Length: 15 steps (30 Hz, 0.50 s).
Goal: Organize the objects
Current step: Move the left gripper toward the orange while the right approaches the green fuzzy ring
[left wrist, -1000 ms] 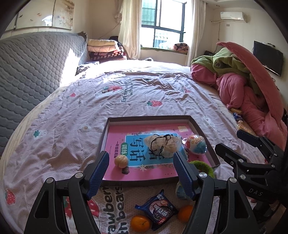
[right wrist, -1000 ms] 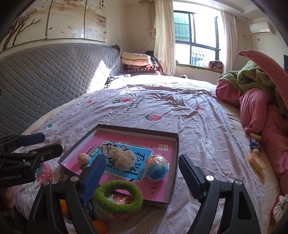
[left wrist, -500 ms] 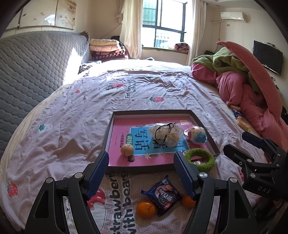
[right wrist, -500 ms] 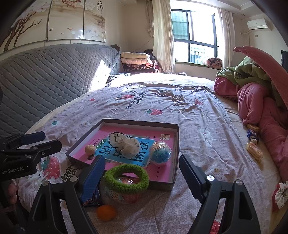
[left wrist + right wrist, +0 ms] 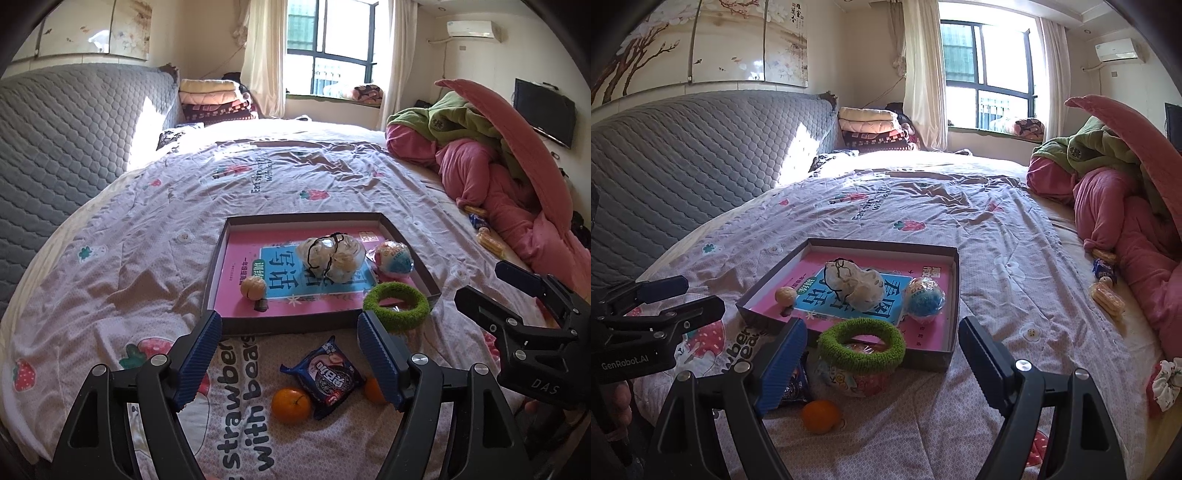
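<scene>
Two oranges, possibly tangerines

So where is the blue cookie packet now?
In the left wrist view the cookie packet lies on the bedsheet just in front of the box, between two oranges.

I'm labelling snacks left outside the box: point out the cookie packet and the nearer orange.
cookie packet (image 5: 325, 376), left wrist view, centre of the wrapper.
orange (image 5: 290, 404), left wrist view, middle of its peel.
</scene>
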Each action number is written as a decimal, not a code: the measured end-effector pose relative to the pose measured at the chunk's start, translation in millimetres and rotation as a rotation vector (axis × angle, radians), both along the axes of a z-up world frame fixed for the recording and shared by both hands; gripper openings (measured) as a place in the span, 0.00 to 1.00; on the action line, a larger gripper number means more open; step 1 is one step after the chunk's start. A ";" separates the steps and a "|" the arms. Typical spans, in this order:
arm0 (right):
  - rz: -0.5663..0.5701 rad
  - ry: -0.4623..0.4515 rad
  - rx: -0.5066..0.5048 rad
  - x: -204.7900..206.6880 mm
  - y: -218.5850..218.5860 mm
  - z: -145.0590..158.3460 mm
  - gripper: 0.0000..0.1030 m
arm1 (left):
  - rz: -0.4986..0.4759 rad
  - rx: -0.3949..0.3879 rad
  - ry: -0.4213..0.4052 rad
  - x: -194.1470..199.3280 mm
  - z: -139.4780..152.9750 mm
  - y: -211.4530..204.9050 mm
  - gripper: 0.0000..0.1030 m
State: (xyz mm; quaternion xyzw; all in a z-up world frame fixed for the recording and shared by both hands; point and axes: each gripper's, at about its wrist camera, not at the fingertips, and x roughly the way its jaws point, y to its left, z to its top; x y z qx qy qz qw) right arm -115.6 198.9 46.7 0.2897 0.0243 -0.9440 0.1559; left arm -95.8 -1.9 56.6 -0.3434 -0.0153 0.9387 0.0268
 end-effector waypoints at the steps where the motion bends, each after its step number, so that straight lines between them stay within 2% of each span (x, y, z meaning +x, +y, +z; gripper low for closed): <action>1: 0.001 0.001 0.000 1.9 -0.4 0.0 0.82 | -0.002 0.003 -0.001 1.2 -0.3 0.2 0.75; 5: 0.004 0.006 0.004 8.3 -2.2 1.2 0.85 | -0.010 0.007 -0.005 6.2 -1.7 2.4 0.75; 15: 0.014 0.008 0.003 21.0 -7.5 2.3 0.85 | -0.011 0.002 0.002 18.4 2.7 -2.6 0.75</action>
